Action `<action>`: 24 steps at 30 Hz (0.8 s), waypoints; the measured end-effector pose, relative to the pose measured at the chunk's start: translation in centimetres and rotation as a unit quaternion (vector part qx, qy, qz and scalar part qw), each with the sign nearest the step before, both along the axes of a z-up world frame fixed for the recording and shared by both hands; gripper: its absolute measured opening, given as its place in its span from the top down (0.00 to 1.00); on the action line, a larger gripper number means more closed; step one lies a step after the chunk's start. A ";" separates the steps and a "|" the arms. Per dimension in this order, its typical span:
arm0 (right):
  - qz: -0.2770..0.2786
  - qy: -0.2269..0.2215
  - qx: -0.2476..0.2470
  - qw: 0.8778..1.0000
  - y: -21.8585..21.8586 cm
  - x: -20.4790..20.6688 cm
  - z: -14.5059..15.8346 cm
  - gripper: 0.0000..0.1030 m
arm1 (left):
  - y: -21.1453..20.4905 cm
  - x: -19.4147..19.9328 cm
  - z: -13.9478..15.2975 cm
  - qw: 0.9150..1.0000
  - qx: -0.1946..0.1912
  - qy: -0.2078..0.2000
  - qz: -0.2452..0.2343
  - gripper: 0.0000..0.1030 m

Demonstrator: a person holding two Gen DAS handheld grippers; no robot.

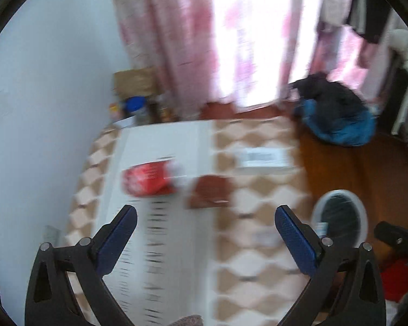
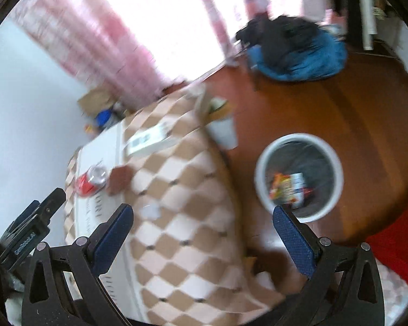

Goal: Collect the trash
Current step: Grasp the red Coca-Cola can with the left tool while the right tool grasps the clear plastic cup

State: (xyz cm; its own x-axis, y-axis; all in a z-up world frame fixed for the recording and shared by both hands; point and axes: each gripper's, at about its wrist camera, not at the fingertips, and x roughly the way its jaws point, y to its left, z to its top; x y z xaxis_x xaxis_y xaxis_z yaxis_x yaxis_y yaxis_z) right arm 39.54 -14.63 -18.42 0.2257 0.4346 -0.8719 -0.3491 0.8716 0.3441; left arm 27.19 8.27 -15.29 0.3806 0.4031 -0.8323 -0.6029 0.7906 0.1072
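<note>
A crushed red can lies on the checkered table on a white sheet; it also shows in the right wrist view. A brown wrapper lies right beside it, also seen from the right. A white box lies farther back, and shows from the right too. My left gripper is open and empty above the table, short of the can. My right gripper is open and empty over the table's right edge. The white bin on the floor holds colourful wrappers.
The bin also shows in the left wrist view. A blue and black heap of cloth lies on the wooden floor. A white cup sits at the table's far edge. Pink curtains hang behind. A wall stands left.
</note>
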 end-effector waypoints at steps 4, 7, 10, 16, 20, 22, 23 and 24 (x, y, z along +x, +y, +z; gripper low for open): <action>0.026 0.052 -0.006 0.998 7.3 -0.6 -5.5 0.03 | 5.4 -2.4 -4.3 0.998 0.031 0.057 0.018 0.00; 0.036 0.086 -0.027 0.995 11.3 -1.3 -9.6 0.16 | 8.1 -4.0 -7.5 0.995 0.031 0.090 0.019 0.00; 0.033 0.096 -0.046 0.994 13.7 -1.7 -12.2 0.20 | 9.3 -4.8 -9.8 0.993 0.026 0.112 0.008 0.00; 0.042 0.106 -0.070 0.991 15.8 -2.3 -14.2 0.48 | 9.7 -3.5 -11.7 0.986 0.053 0.144 -0.057 0.00; 0.062 0.103 -0.088 0.989 17.1 -2.4 -14.2 0.58 | 9.8 -1.3 -11.5 0.974 0.096 0.164 -0.121 0.00; 0.063 0.102 -0.087 0.989 17.4 -2.1 -13.9 0.58 | 9.9 0.0 -11.2 0.965 0.114 0.177 -0.157 0.00; 0.060 0.102 -0.085 0.989 17.5 -1.8 -13.8 0.58 | 10.0 0.8 -11.4 0.957 0.121 0.188 -0.184 0.00; 0.056 0.103 -0.083 0.990 17.5 -1.4 -13.6 0.58 | 10.2 1.5 -11.7 0.949 0.123 0.201 -0.211 0.00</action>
State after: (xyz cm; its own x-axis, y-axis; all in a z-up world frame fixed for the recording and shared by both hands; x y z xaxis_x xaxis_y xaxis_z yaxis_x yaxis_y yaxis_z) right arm 38.18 2.90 -32.02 -0.0052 0.2943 -0.9557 -0.3840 0.8819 0.2736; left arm 28.68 18.43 -26.98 0.2231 0.4859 -0.8450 -0.1086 0.8739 0.4739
